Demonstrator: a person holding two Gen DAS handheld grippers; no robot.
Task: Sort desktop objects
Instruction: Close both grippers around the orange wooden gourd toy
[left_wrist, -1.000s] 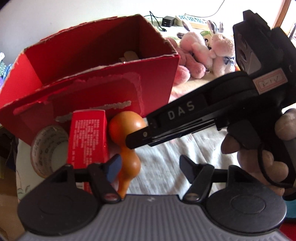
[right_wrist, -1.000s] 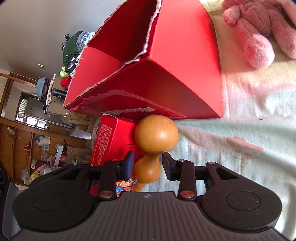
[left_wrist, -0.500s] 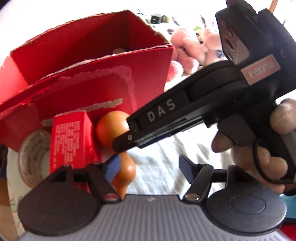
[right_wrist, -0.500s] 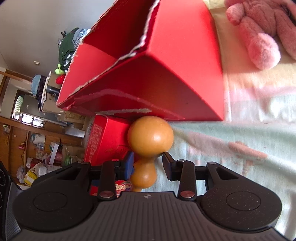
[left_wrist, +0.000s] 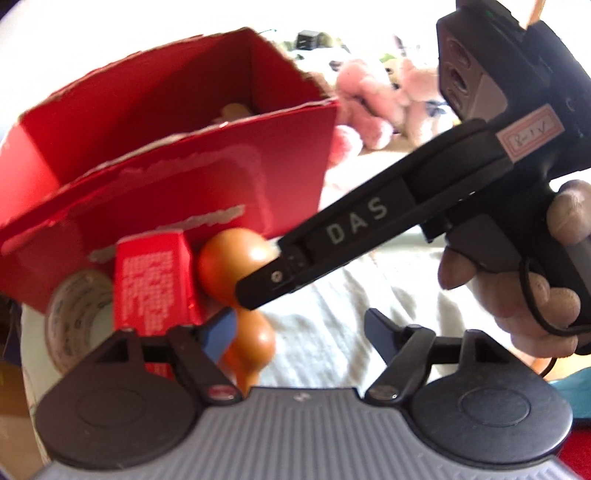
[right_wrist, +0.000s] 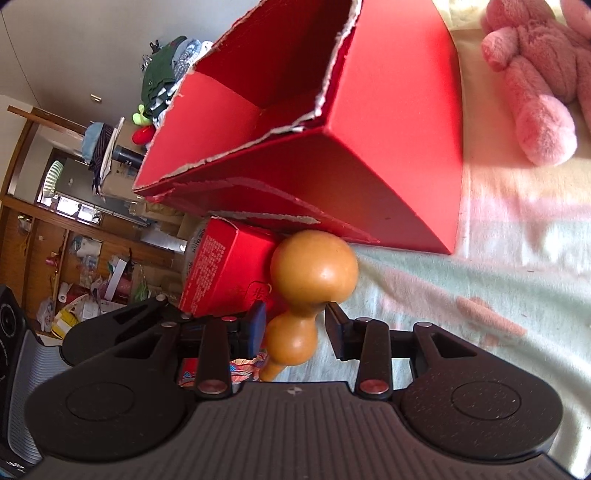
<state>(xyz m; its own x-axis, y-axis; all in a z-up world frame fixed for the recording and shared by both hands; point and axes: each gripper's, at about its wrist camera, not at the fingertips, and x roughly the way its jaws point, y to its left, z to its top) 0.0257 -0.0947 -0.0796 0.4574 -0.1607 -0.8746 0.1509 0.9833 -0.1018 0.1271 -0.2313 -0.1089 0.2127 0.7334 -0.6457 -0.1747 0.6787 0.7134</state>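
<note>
An orange gourd (right_wrist: 312, 273) lies on the pale cloth in front of a big open red cardboard box (right_wrist: 388, 155). My right gripper (right_wrist: 295, 328) has its jaws around the gourd's narrow waist, close on both sides; I cannot tell whether they touch it. In the left wrist view the gourd (left_wrist: 231, 262) is partly hidden by the right gripper's black arm (left_wrist: 354, 236). My left gripper (left_wrist: 299, 332) is open and empty, its left finger beside the gourd's lower bulb. A small red carton (left_wrist: 155, 280) and a tape roll (left_wrist: 75, 314) stand left of the gourd.
Pink plush toys (right_wrist: 535, 92) lie on the cloth to the right of the red box; they show far back in the left wrist view (left_wrist: 373, 107). Something pale lies inside the box (left_wrist: 232, 110). A cluttered room lies past the table's left edge (right_wrist: 74, 258).
The right gripper's jaws have opened slightly around the gourd's waist. The left gripper view has shifted nearer and tilted; the box and gourd sit a little more to the right in it.
</note>
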